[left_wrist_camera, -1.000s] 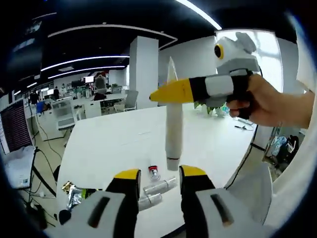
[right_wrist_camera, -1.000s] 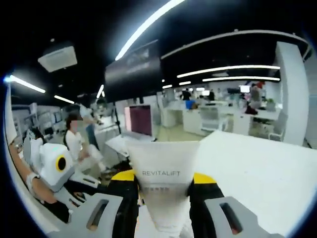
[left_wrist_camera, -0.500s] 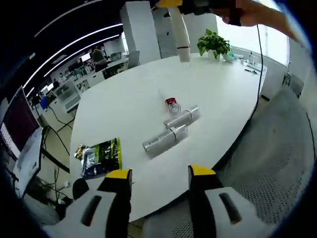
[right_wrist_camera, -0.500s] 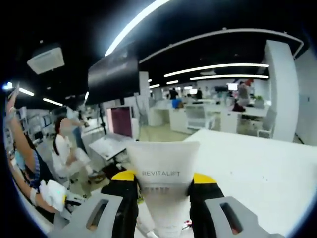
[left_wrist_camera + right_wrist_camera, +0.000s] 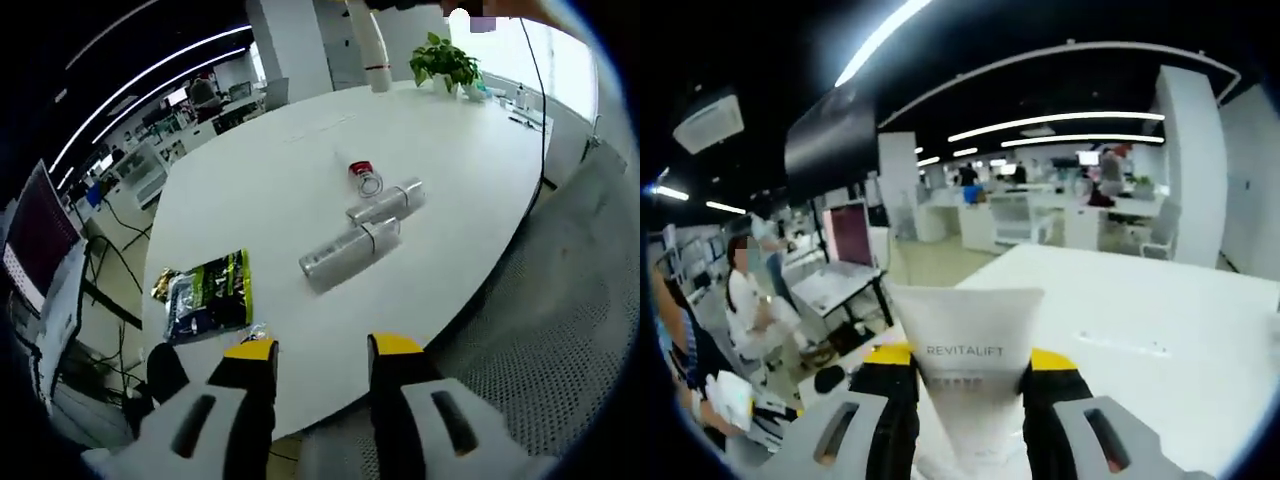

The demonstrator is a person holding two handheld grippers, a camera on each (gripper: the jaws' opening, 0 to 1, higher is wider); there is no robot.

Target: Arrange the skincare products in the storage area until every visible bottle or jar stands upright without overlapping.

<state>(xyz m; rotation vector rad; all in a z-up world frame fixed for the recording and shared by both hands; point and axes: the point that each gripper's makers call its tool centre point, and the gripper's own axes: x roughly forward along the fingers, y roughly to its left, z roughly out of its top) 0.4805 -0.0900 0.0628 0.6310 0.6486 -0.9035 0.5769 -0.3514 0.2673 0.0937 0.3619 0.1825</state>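
1. While the right tool (image 5: 968, 400) is clamped on a white tube (image 5: 966, 375) printed REVITALIFT, its yellow-tipped jaws press both sides of the tube's lower body and the flat crimped end fans out ahead of them; this pinch low on the body is probably meant to keep the tube steady while it is carried to the table (image 5: 260, 200).
2. In the left gripper view the same tube hangs far ahead of and above the left tool (image 5: 320, 350), cap end down, over the far part of the table, apparently so that it can be stood on its cap.
3. The left tool is parted with nothing between its jaws, held back over the near edge of the table, likely kept free for the next pick.
4. Ahead of the left tool lie two silver tubes (image 5: 350, 250), both on their sides and touching at an angle, so neither is upright yet.
5. Just beyond them sits one small red-capped jar (image 5: 364, 176); whether it stands or lies is hard to tell.
6. To the left of the left tool's line lies one flat green packet (image 5: 207, 297), near the table's edge and apart from the tubes.
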